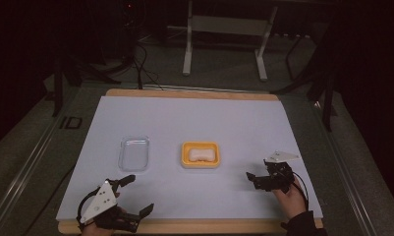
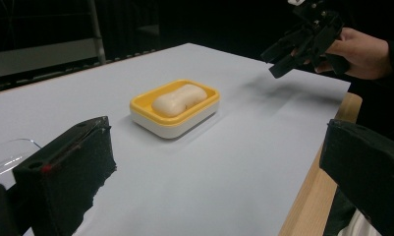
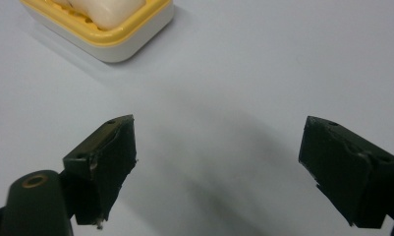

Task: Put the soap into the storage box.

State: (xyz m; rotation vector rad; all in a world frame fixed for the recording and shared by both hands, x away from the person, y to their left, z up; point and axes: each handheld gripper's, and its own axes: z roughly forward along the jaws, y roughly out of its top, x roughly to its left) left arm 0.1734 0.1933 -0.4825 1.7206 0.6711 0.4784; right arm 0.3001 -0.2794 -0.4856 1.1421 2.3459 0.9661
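the one yellow soap dish (image 1: 200, 155), holding one pale soap bar (image 1: 200, 154), sits mid-table, at about ten o'clock from the right gripper (image 1: 257, 180) and one o'clock from the left gripper (image 1: 138, 195). both grippers gape wide, holding nothing. one clear lid (image 1: 134, 153) lies at nine o'clock of the dish, well apart, on the white table (image 1: 194, 118).

Bare white table (image 1: 243, 123) surrounds the yellow soap dish (image 1: 200, 154) and clear lid (image 1: 134, 153); open passage lies between them and along the near edge.
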